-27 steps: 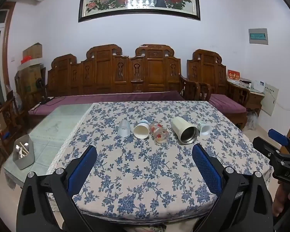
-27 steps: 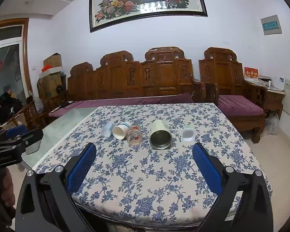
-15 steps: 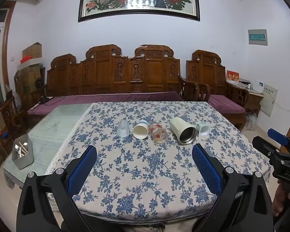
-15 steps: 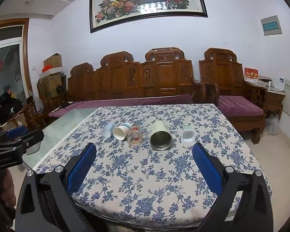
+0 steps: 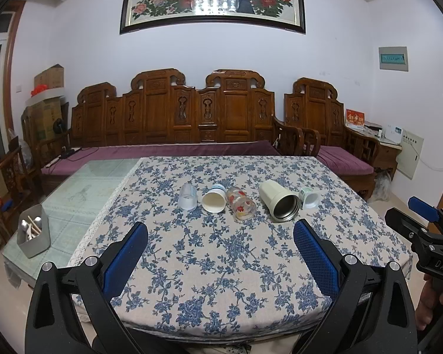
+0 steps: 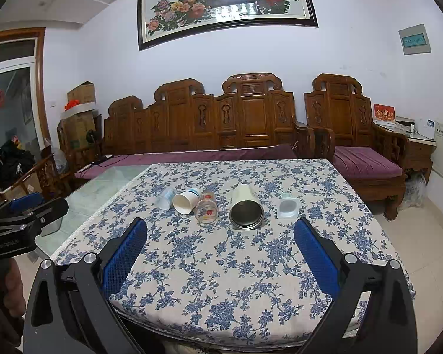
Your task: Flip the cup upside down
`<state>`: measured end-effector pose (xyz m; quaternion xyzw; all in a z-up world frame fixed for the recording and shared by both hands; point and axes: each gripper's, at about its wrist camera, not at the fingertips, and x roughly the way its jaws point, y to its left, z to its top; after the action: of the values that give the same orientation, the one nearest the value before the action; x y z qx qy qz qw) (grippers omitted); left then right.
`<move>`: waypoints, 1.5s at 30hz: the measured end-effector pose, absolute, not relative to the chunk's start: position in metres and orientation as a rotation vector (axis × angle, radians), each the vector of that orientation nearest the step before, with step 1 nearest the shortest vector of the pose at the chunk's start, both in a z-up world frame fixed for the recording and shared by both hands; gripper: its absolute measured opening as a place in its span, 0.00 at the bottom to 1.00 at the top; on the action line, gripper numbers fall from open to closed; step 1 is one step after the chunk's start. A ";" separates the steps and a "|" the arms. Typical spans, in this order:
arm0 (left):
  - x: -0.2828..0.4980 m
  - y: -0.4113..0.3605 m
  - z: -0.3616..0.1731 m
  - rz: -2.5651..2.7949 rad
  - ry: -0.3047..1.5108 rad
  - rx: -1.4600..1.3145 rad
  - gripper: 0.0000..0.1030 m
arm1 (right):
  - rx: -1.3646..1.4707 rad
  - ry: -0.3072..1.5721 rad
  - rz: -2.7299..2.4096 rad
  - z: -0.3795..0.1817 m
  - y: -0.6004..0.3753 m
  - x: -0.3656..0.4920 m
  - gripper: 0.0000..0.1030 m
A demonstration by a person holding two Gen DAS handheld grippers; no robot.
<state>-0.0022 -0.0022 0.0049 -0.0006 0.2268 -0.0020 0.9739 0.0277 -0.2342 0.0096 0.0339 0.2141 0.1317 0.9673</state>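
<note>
Five cups lie on sides in row mid-table (image 5: 221, 265): clear plastic cup (image 5: 187, 197), paper cup (image 5: 214, 202), floral glass (image 5: 241, 207), steel-lined tumbler (image 5: 279, 205), small white cup (image 5: 309, 198). Left claw (image 5: 220, 250) and right claw (image 6: 220, 250) both spread wide, empty, over near table edge; bare cloth between claws and row. Versus 0.9 s ago: cups unmoved, view nearly unchanged.

The table (image 5: 221, 265) is viewed from its near edge by both wrist cameras, facing the sofa (image 6: 236, 124); the row of cups (image 5: 248, 203), mid-frame and well apart, is shared.
</note>
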 end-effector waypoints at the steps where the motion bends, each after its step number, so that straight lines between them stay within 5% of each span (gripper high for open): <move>1: -0.002 -0.002 0.005 -0.005 0.457 -0.002 0.92 | 0.068 0.433 0.266 0.010 -0.234 0.028 0.97; 45: 0.001 -0.001 0.004 -0.007 0.451 -0.006 0.92 | 0.065 0.431 0.266 0.009 -0.234 0.027 0.97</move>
<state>0.0014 -0.0008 0.0035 -0.0028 0.2236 -0.0036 0.9747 0.0265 -0.2344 0.0092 0.0321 0.2132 0.1314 0.9676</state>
